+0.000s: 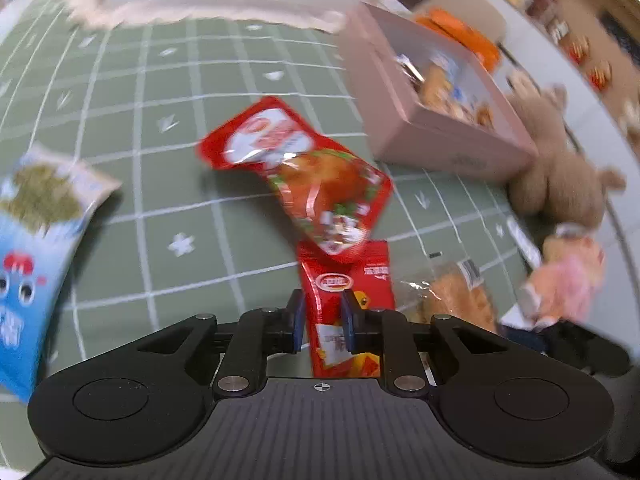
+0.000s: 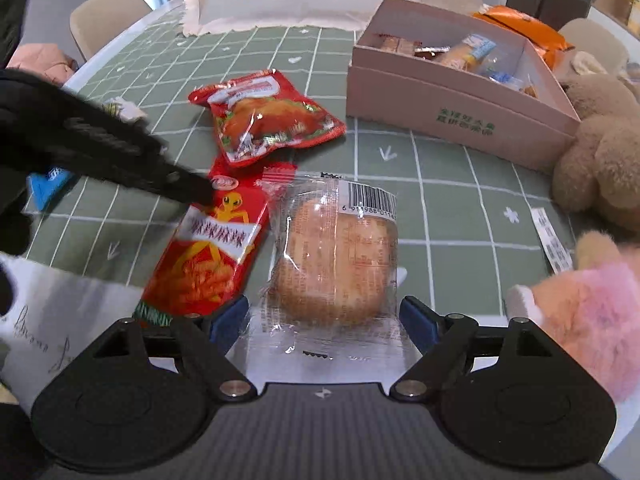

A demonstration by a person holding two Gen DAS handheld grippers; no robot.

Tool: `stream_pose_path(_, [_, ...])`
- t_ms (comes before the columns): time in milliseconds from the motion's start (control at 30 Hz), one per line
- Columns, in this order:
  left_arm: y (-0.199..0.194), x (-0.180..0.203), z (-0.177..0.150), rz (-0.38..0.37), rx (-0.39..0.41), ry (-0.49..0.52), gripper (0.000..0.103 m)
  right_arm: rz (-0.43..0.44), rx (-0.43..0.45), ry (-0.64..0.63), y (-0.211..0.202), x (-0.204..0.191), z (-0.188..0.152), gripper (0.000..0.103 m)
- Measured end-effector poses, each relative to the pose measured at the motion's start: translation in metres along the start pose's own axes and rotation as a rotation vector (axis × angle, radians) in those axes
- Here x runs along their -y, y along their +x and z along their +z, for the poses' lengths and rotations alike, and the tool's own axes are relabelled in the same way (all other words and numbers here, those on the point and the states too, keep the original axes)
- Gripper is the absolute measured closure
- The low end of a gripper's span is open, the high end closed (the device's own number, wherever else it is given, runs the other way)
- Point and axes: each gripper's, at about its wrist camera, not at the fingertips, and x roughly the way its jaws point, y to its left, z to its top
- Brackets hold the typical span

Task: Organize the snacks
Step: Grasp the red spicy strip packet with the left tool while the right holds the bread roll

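The left gripper [image 1: 323,322] has its blue fingers [image 1: 298,320] drawn close together on either side of a narrow red snack packet [image 1: 344,304] printed with a yellow alien figure — the pads press its two edges, so the packet is pinched between them. In the right wrist view the same packet [image 2: 208,252] lies on the table, with the left gripper's black tip [image 2: 188,188] at its upper end. A red chicken snack pouch [image 1: 304,176] overlaps the packet's far end, tilted diagonally.

The right gripper [image 2: 325,320] stands wide, its fingers [image 2: 230,318] flanking the near end of a clear-wrapped round bun [image 2: 336,264] without pressing it; the bun lies flat, just beside the alien packet and touching its edge.

All of it rests on the table [image 2: 440,200], which is covered by a green cloth with a white grid. Beyond the pouch stands an open pink cardboard box [image 2: 440,100] holding several small wrapped snacks. An orange packet [image 2: 520,28] lies behind the box. A brown plush toy [image 2: 604,148] sits against the box's right corner, and a pink plush toy [image 2: 588,312] lies nearer, right of the gripper. At the far left in the left wrist view sits a blue-and-white seaweed snack bag [image 1: 36,240] — blurred.
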Motion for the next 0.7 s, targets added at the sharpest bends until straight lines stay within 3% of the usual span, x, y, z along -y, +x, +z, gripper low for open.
stream_pose_path(133, [-0.001,0.023,-0.009,0.030,-0.009,0.120,0.078,-0.069,0.022,0.092,-0.007,0.029,0.002,0.020])
stream_pose_path(333, [-0.017,0.030,-0.014,0.026,0.005,0.116,0.078,-0.045,0.033,0.202,-0.003,0.059,0.010,0.020])
stream_pose_path(433, [-0.033,0.038,-0.021,0.024,0.029,0.162,0.078,-0.044,0.021,0.222,0.007,0.059,0.009,0.018])
stream_pose_path(600, [-0.013,0.069,-0.042,0.051,-0.029,0.368,0.075,-0.070,0.040,0.190,0.011,0.049,0.006,0.014])
stream_pose_path(700, [-0.010,0.081,-0.055,0.123,-0.004,0.533,0.071,-0.073,0.044,0.184,0.011,0.048,0.005,0.014])
